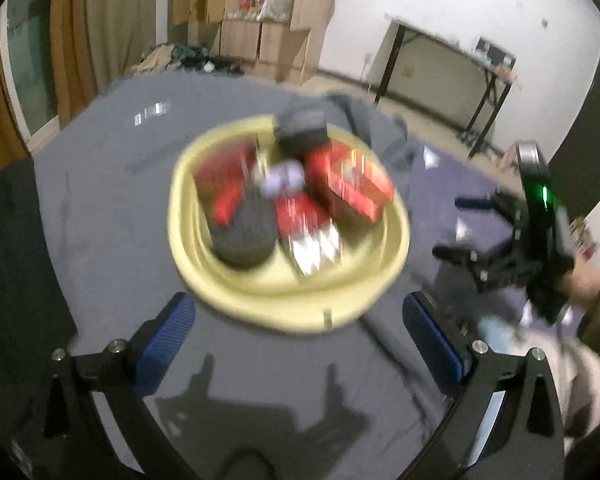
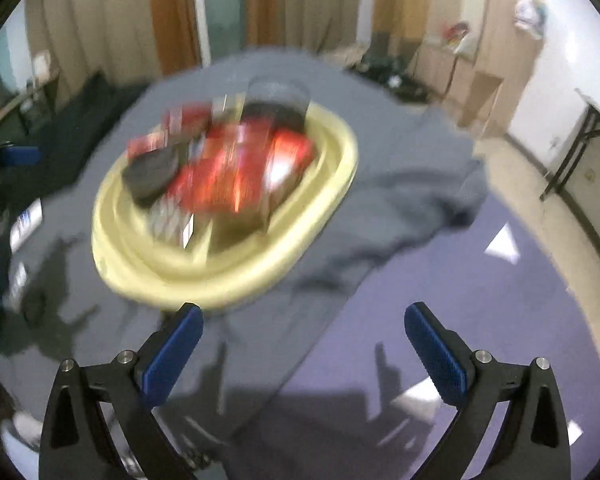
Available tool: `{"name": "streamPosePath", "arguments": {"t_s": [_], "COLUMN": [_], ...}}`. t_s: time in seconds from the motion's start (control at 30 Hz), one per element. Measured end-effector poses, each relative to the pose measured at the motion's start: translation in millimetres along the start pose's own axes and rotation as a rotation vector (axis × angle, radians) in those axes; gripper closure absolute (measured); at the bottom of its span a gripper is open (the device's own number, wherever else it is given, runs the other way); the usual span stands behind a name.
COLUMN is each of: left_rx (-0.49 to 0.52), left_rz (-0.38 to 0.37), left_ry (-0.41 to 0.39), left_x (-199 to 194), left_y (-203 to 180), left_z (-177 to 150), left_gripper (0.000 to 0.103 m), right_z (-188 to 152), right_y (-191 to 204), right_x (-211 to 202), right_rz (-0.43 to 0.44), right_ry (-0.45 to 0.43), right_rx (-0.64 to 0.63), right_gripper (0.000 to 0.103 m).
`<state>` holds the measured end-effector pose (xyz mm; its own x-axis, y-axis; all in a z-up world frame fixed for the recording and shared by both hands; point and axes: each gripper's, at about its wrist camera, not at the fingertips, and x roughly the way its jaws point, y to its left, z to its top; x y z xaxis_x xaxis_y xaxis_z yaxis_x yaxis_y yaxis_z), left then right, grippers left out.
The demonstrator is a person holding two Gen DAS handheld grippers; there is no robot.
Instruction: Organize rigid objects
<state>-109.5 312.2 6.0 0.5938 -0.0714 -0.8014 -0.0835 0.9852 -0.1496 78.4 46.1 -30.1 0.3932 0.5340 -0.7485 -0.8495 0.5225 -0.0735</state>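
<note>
A: What do the fingers do?

B: The left gripper [image 1: 298,330] has its blue pads [image 1: 165,334] wide apart and holds nothing. The right gripper [image 2: 302,344] is the same, wide and empty. In the left view the right gripper [image 1: 466,226] is on the right side, over the grey cloth [image 1: 112,200], with the person's hand [image 1: 584,280] behind it.

A: And the things to sort?

B: They lie in the yellow oval tray [image 1: 260,306], in the middle of the cloth. Both views are blurred. I see red boxes [image 1: 350,186], a dark round thing [image 1: 244,238] and a dark container [image 1: 302,130] at the far rim. Labels I cannot read. The tray's long axis runs from near-left to far-right in the right view [image 2: 228,284].
</note>
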Motion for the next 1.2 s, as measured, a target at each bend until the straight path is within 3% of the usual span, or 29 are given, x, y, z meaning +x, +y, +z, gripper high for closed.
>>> {"name": "streamPosePath", "arguments": {"t_s": [0.1, 0.17, 0.23, 0.33, 0.43, 0.73, 1.2], "left_rx": [-0.028, -0.024, -0.046, -0.14, -0.138, -0.055, -0.059], "left_rz": [0.006, 0.021, 0.052, 0.035, 0.07, 0.229, 0.227], "left_ry": [0.045, 0.032, 0.002, 0.038, 0.045, -0.015, -0.02], "left_x": [33, 53, 69, 87, 99, 124, 124], "left_y": [-13, -23, -23, -13, -13, -32, -34], "left_z": [-29, -36, -35, -30, -28, -21, -24], "left_gripper": [0.0, 0.0, 0.0, 0.0, 0.0, 0.0, 0.0], "right_z": [-5, -5, -3, 0, -3, -10, -10], "right_y": [6, 14, 19, 21, 20, 25, 25], "right_x": [14, 21, 27, 37, 49, 83, 84], "right_rz": [0.022, 0.032, 0.021, 0.019, 0.041, 0.068, 0.068], "right_ry": [0.027, 0.017, 0.004, -0.013, -0.042, -0.062, -0.063], "right_rx": [-0.017, -0.046, -0.083, -0.131, -0.14, -0.128, -0.123], "right_gripper": [0.0, 0.0, 0.0, 0.0, 0.0, 0.0, 0.0]}}
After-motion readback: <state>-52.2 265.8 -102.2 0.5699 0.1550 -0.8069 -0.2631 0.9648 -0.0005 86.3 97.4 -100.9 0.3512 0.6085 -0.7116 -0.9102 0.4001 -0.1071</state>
